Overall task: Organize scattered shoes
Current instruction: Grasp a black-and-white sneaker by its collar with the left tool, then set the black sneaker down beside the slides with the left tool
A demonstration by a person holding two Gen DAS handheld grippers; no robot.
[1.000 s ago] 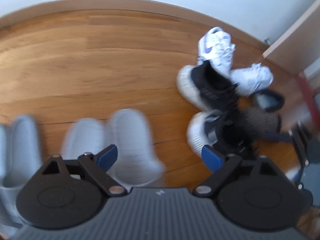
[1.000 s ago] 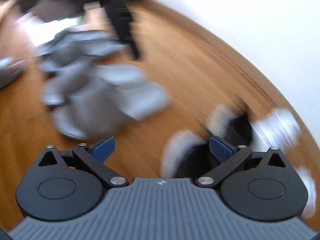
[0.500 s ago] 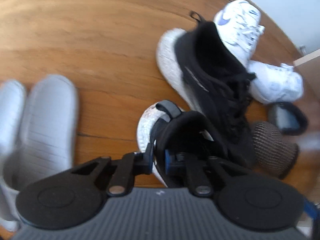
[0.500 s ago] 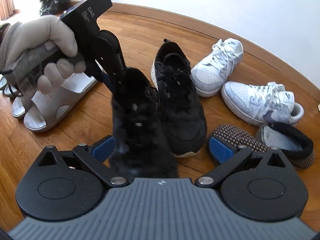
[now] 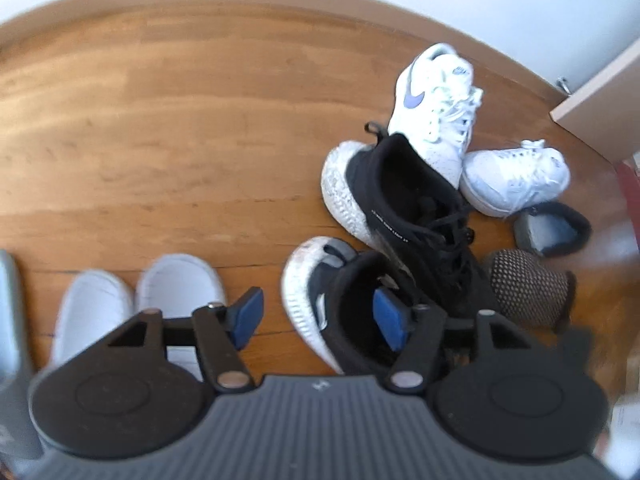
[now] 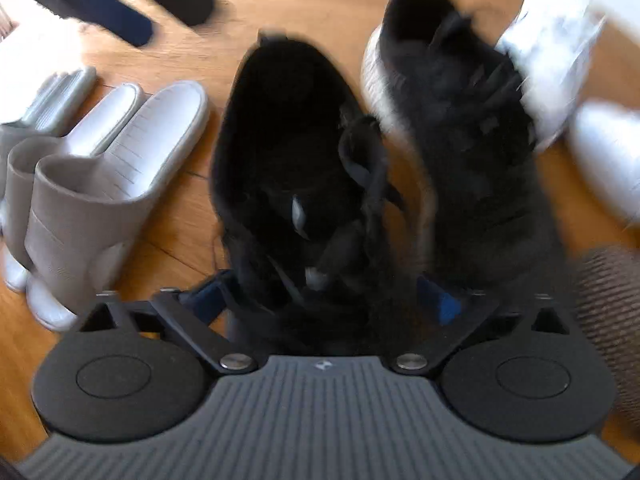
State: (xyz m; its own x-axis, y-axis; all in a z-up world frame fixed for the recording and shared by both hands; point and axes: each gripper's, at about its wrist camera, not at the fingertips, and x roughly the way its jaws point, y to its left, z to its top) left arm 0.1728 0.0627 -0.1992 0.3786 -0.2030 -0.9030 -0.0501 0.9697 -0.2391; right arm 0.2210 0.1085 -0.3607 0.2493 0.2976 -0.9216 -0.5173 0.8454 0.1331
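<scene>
Near black sneaker [image 6: 296,168] lies on the wooden floor [image 5: 160,140], long axis running straight away from the right gripper [image 6: 328,292], toe end toward the camera, heel opening far. Right jaws spread wide, one blue pad either side of the toe; no clear contact, frame blurred.

Left gripper [image 5: 320,316] also spread and empty. Its right pad hangs over the heel collar of the same shoe [image 5: 340,304], left pad over bare floor.

Second black sneaker [image 5: 400,200] sits just beside and roughly parallel, touching the white sneakers [image 5: 440,104] behind it. Grey slides [image 6: 120,140] lined up to the left, same heading.

Judgement: right gripper is better placed, straddling the toe across the shoe's width; closing there would allow sliding it toward the slides.
</scene>
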